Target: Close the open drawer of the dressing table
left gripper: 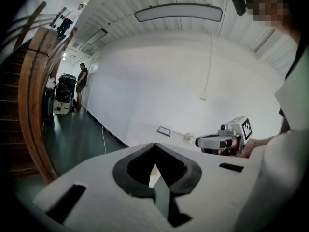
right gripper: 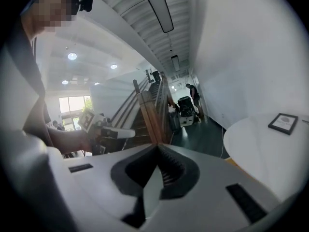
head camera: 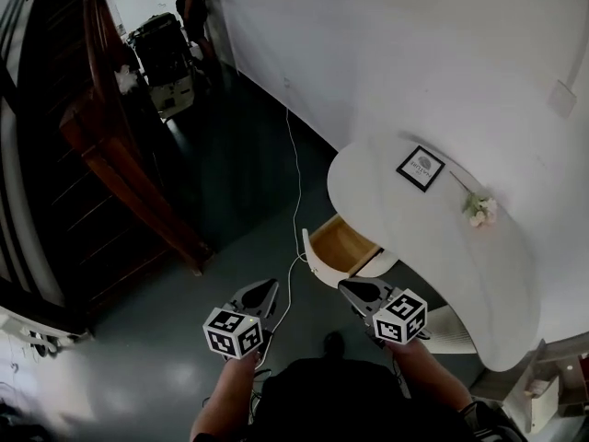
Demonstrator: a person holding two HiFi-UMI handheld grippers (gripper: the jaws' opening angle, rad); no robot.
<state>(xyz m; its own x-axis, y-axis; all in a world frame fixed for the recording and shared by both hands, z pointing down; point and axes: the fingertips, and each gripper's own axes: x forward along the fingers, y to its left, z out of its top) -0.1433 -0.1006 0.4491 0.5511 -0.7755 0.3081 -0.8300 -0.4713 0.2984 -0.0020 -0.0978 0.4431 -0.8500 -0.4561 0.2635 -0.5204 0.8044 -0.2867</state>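
Head view, centre-right of frame: the drawer [head camera: 342,244] hangs open, wood-coloured inside showing, pulled out from under the white dressing table [head camera: 442,256] toward the lower left. Task not begun yet, by the look of it.

Left gripper [head camera: 264,289] sits bottom centre, well left of the drawer. Its own view shows the jaws pressed together at the tips w/ nothing between them. Right gripper [head camera: 354,289] is just below the drawer's curved white front panel [head camera: 314,258], near it but apart. Same story there: jaws clenched tip to tip, empty.

So what could go wrong from here?

- The front panel is rounded, and a narrow closed tip pushed against it off-centre could skid sideways off the curve — no push delivered, maybe a scrape on the paint.
- A push at one end only could skew the drawer so it jams partway, prob. worse if done fast.
- A white cable [head camera: 296,173] runs down mid-frame and passes right by the panel's left end. Can't tell if it's clear of the drawer's path — if not, it could get pinched.
- Up top, a picture frame [head camera: 421,168] and a flower sprig [head camera: 479,210] rest on the table. A hard slam might shift them.
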